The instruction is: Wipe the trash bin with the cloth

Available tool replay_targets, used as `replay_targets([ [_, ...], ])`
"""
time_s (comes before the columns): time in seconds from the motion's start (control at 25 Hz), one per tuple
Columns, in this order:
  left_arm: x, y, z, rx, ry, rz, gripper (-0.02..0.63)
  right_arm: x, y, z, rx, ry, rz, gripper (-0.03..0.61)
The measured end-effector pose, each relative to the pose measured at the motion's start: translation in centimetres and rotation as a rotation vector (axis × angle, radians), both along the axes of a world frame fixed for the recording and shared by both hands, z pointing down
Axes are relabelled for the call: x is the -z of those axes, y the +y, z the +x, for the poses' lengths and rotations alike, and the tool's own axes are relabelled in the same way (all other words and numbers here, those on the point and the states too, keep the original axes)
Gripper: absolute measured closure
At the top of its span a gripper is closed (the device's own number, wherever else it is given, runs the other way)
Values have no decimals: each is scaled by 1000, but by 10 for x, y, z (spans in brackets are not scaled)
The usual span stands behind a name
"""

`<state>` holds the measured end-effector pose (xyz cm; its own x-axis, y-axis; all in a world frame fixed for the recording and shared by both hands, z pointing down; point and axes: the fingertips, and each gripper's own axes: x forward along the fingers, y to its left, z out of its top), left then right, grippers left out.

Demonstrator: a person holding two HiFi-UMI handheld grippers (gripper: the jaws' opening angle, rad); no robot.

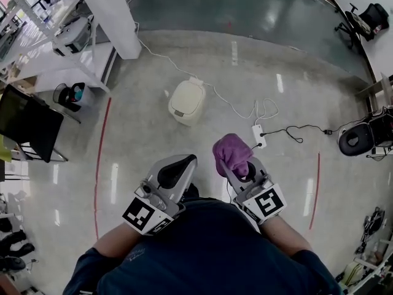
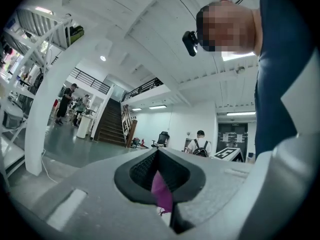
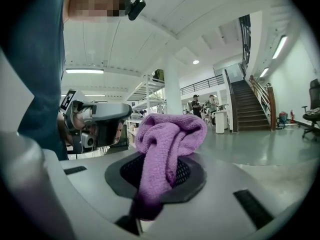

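First, step closer: the right tool (image 1: 239, 168) clenches the purple cloth (image 1: 230, 151), the left tool (image 1: 183, 163) is closed empty, and the trash bin (image 1: 186, 102) stands well ahead.

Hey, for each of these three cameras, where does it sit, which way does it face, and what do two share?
Head view: on the person's head, facing steeply down at a cream lidded plastic trash bin; dark-blue shirt, left gripper, right gripper show.
Left gripper view: on the left gripper, tilted up toward the ceiling; its shut jaws, shirt at right.
Right gripper view: on the right gripper, tilted up; jaws clamp the purple terry cloth.
Shared: head and right gripper views both show cloth and left gripper.
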<state>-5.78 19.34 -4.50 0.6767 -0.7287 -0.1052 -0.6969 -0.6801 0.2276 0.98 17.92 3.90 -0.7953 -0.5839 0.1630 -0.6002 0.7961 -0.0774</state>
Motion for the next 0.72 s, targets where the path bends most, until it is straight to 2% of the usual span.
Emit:
replay_targets([
  [0.2, -15, -50, -29, -61, -74, -20, 615, -3, -50, -27, -59, 15, -5, 509],
  [0.36, -11, -81, -32, -71, -32, 3, 615, -4, -77, -36, -64, 17, -2, 509],
  [0.56, -20, -103, -24, -44, -49, -29, 615, -5, -103, -29, -51, -12, -12, 509],
  [0.72, -15, -120, 0, -14, -37, -28, 615, -11, -124, -8, -26, -32, -25, 509],
])
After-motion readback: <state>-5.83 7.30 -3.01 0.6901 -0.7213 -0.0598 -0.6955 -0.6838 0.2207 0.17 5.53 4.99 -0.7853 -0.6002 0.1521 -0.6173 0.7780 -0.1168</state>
